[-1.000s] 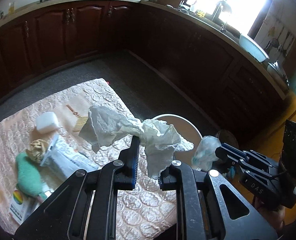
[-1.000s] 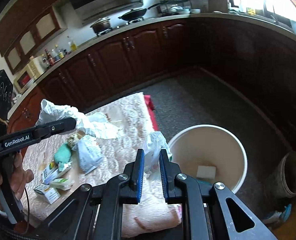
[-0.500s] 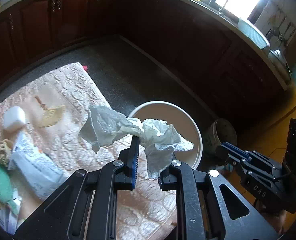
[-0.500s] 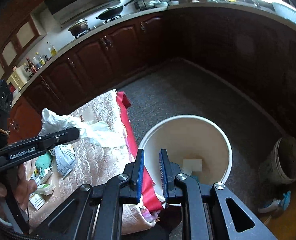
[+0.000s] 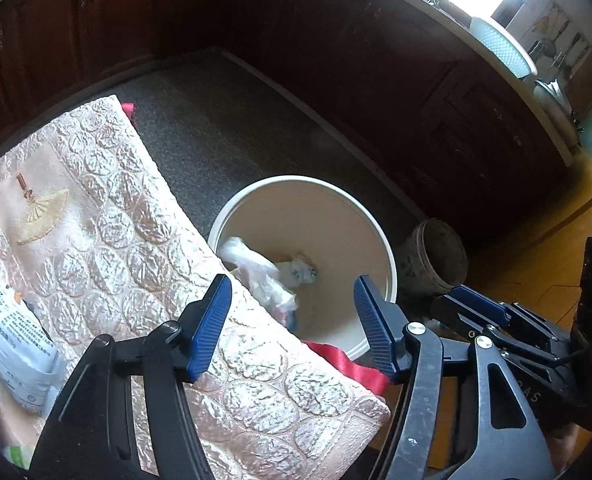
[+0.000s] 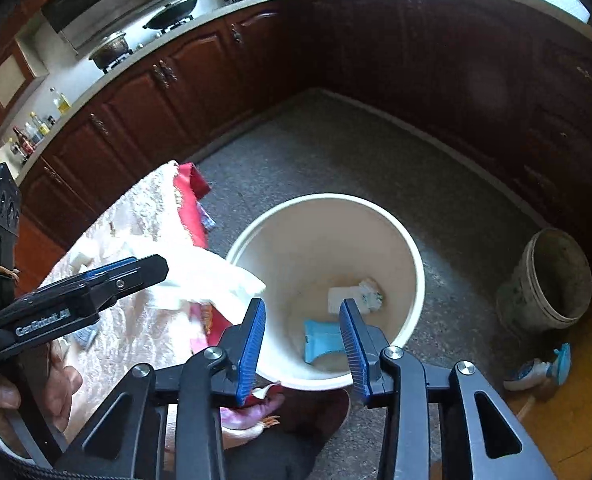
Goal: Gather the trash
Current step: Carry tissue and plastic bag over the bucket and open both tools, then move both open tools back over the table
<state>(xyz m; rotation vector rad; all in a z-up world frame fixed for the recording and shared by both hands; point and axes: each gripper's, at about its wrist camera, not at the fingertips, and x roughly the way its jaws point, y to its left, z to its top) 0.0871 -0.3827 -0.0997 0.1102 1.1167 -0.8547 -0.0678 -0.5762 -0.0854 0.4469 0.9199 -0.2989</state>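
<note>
Your left tool (image 5: 291, 320) stands wide open and empty above the near rim of the white bin (image 5: 388, 264), and your right tool (image 6: 302, 340) is open too, nothing between its blue pads. You are at the release step: the crumpled tissue (image 5: 255, 270) appears to be dropping, a pale, creased wad blurred against the bin's inner wall on the bench side. In the right view it shows as an overexposed white sheet just beside the left tool's tip. At the bin's bottom lie a white pad (image 6: 342, 300) and a blue packet (image 6: 322, 340). Next, I judge, you swing back to the bench (image 5: 115, 240) beside the bin, where a printed pouch (image 5: 7, 336) waits.
</note>
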